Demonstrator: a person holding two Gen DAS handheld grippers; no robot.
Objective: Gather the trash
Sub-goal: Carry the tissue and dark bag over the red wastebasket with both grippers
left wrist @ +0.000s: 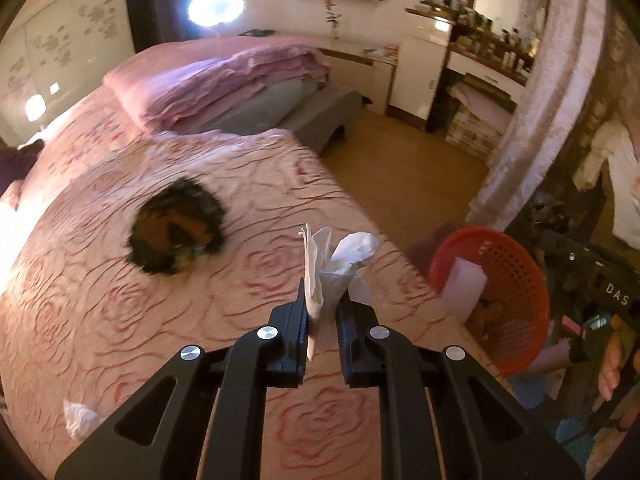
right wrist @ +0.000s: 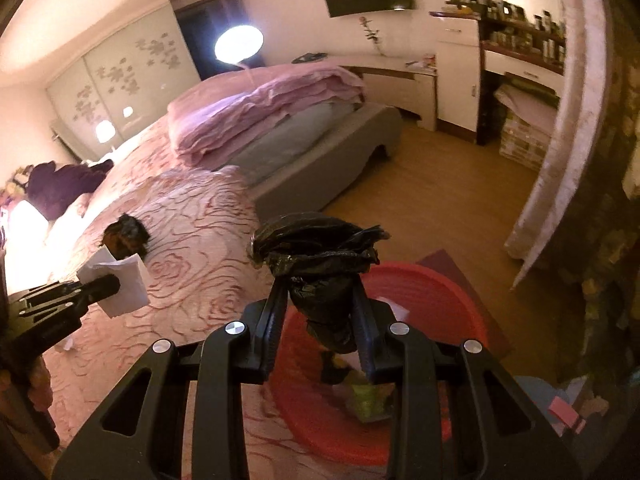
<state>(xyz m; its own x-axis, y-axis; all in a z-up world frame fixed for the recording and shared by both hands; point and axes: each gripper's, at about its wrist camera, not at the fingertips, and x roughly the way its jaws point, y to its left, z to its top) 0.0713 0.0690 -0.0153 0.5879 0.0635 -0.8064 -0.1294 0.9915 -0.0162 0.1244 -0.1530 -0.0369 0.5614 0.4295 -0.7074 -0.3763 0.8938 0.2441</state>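
Observation:
My left gripper point(left wrist: 323, 300) is shut on a crumpled white tissue point(left wrist: 334, 264) and holds it above the rose-patterned bedspread point(left wrist: 200, 288). It also shows at the left of the right wrist view point(right wrist: 112, 284) with the tissue point(right wrist: 120, 284). My right gripper point(right wrist: 320, 292) is shut on a wadded black plastic bag point(right wrist: 316, 256), held over the red mesh basket point(right wrist: 440, 300). The basket point(left wrist: 516, 280) stands beside the bed and holds paper and other scraps. A dark brown crumpled wrapper point(left wrist: 176, 232) lies on the bed. Another white tissue point(left wrist: 80, 420) lies near the bed's near left.
Folded pink quilts point(left wrist: 224, 84) are stacked at the far end of the bed. A grey bench point(left wrist: 320, 116) stands beyond. Wooden floor point(left wrist: 400, 172), a white dresser point(left wrist: 420, 76) and a pale curtain point(left wrist: 540, 120) are to the right.

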